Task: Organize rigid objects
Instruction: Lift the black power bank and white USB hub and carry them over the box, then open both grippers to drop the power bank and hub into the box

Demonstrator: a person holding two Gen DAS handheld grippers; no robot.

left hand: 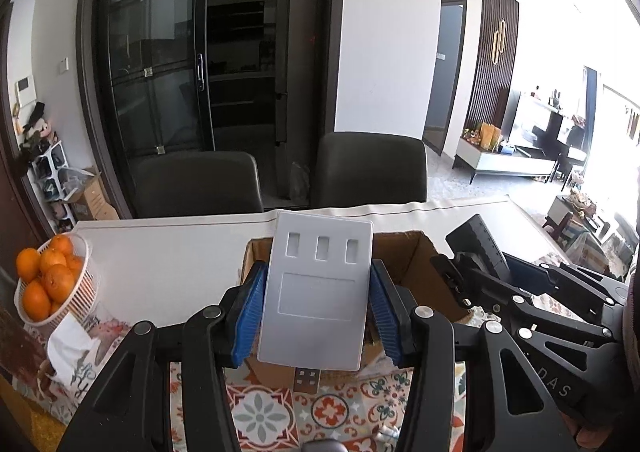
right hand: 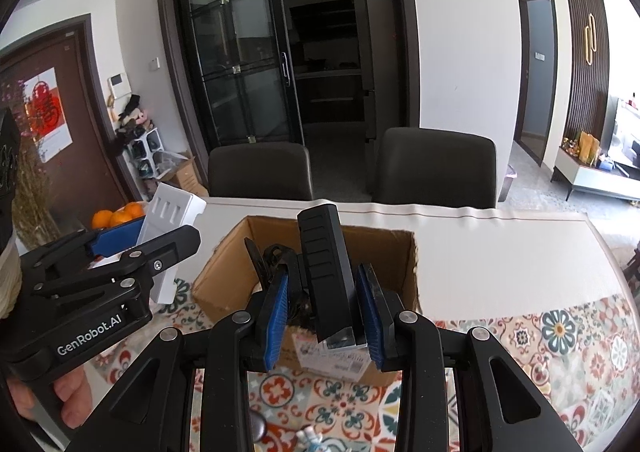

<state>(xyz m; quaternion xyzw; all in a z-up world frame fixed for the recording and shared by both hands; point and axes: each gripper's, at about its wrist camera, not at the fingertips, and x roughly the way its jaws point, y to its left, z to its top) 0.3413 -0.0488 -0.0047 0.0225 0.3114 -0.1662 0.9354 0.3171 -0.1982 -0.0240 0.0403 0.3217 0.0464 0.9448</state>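
A flat pale-grey device (left hand: 320, 292) with three slots and a USB plug at its near end stands upright in my left gripper (left hand: 318, 268), whose blue pads press on both its sides. It hangs over the near wall of an open cardboard box (left hand: 412, 252). My right gripper (right hand: 323, 272) is shut on a black ribbed block (right hand: 326, 264), held upright above the same box (right hand: 228, 272). A black clamp-like piece (right hand: 276, 256) lies inside the box. Each gripper shows in the other's view: the right one (left hand: 464, 256) at the right, the left one (right hand: 156, 232) at the left.
A white basket of oranges (left hand: 52, 280) and a tissue pack (left hand: 72, 348) sit at the table's left. Two dark chairs (left hand: 196, 184) (left hand: 372, 168) stand behind the table. A patterned cloth (left hand: 260, 412) covers the near side and a white runner (left hand: 172, 252) the far side.
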